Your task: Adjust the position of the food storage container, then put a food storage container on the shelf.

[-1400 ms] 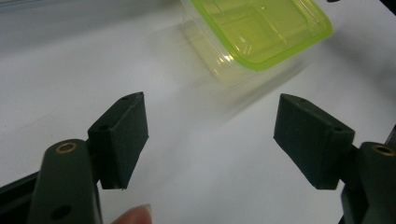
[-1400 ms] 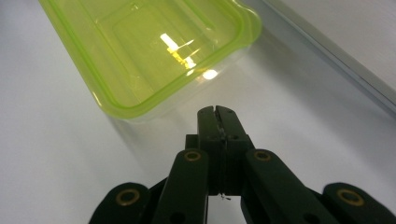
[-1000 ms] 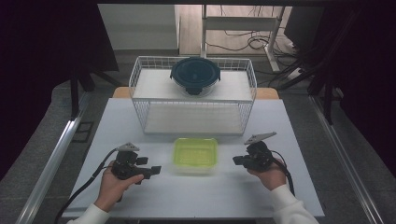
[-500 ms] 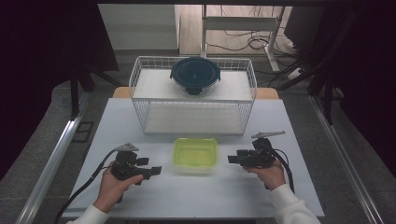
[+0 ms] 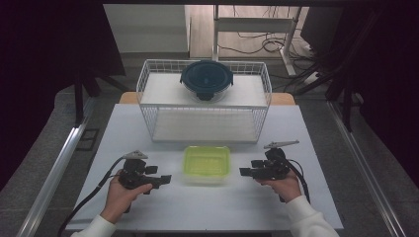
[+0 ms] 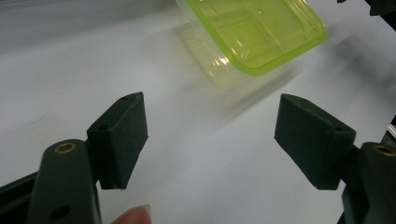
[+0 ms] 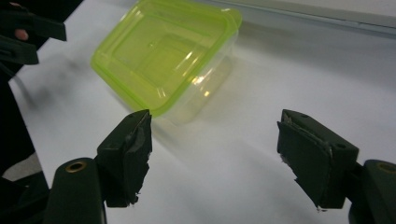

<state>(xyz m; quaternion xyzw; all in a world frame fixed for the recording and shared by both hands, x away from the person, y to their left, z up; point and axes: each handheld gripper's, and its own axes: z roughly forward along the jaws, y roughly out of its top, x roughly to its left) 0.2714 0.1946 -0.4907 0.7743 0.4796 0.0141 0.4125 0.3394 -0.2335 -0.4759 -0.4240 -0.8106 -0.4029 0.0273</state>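
A yellow-green lidded plastic container (image 5: 207, 163) sits on the white table (image 5: 217, 212) near its front middle. My left gripper (image 5: 163, 178) rests left of it, pointing toward it, open with nothing between its pads. My right gripper (image 5: 245, 172) lies right of it, also pointing at it; its jaws have just been opening and stand wide with nothing between them. In the left gripper view the container (image 6: 252, 32) lies beyond the open gripper (image 6: 212, 140). In the right gripper view the container (image 7: 163, 56) lies just past the left pad of the open gripper (image 7: 215, 149).
A white wire basket (image 5: 205, 101) stands across the back of the table, with a dark blue round lidded container (image 5: 206, 79) at its rear. Bare table lies in front of the basket and around both hands. Cables trail from each gripper toward the front edge.
The right gripper's jaws have gone from shut to wide open. Both hands, the left gripper and the container have stayed where they were.
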